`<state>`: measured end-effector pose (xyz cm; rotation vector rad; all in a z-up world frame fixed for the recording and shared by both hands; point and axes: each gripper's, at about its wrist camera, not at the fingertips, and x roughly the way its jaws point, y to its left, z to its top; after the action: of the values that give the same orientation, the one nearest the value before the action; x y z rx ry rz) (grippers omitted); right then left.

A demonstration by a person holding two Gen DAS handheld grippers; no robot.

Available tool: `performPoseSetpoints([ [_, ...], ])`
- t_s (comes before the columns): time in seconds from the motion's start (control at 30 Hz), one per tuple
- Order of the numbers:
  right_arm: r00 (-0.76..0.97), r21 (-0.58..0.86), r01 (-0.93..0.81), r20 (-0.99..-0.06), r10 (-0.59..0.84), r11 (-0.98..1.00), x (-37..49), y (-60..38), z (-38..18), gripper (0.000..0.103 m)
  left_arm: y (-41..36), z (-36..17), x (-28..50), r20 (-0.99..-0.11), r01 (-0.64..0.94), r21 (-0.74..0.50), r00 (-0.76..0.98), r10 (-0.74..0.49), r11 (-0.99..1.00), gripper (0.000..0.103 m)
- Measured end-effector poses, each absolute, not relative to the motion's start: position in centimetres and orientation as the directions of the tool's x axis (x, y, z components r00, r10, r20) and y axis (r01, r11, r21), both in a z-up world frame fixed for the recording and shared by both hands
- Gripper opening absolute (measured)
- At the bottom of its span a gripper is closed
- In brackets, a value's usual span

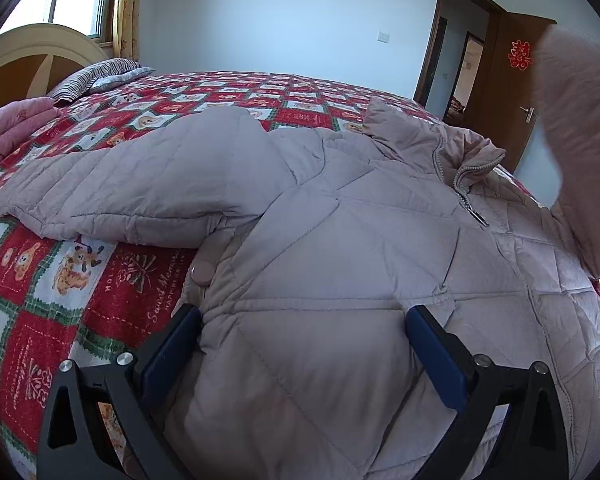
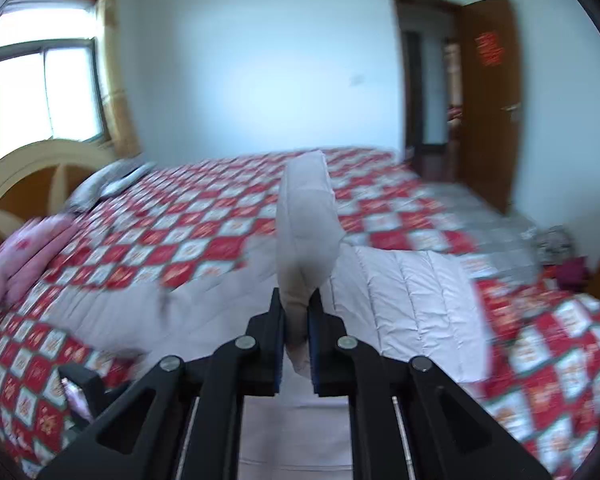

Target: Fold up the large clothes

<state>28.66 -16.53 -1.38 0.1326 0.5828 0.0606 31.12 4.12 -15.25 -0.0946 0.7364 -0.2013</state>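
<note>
Red-and-white patchwork quilt covers the bed and fills the left of the left wrist view. On it, across the middle, lies a pale pink quilted jacket, zipped. The left gripper stands wide over its hem, holding nothing. The right gripper, low centre, pinches the jacket's sleeve, lifted upright.

The quilted coat is showing a pale dusty pink (nearly grey-lilac in the right wrist view), stitched in diamonds. The bedspread is displaying red and white checks with green borders and tan bear prints. A pink folded blanket is lying by a striped grey pillow. The left claw is showing black arms with blue pads.
</note>
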Motion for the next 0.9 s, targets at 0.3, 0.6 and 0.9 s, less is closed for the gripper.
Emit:
performPoseSetpoints([
  [0.3,0.656,0.386,-0.151,-0.650,0.384,0.910,33.5,-12.5,-12.2,0.028,4.9,-15.3,30.9,-0.628,0.163,-0.214,0.732,-0.264,0.963,0.102],
  [0.6,0.716,0.435,-0.116,-0.586,0.379,0.893,32.2,-16.3,-8.1,0.078,4.9,-15.3,30.8,-0.620,0.166,-0.221,0.737,-0.270,0.961,0.102],
  [0.9,0.630,0.208,0.065,-0.767,0.121,0.976,32.8,-19.5,-13.0,0.020,4.7,-15.4,30.7,-0.620,0.162,-0.214,0.740,-0.262,0.963,0.102],
])
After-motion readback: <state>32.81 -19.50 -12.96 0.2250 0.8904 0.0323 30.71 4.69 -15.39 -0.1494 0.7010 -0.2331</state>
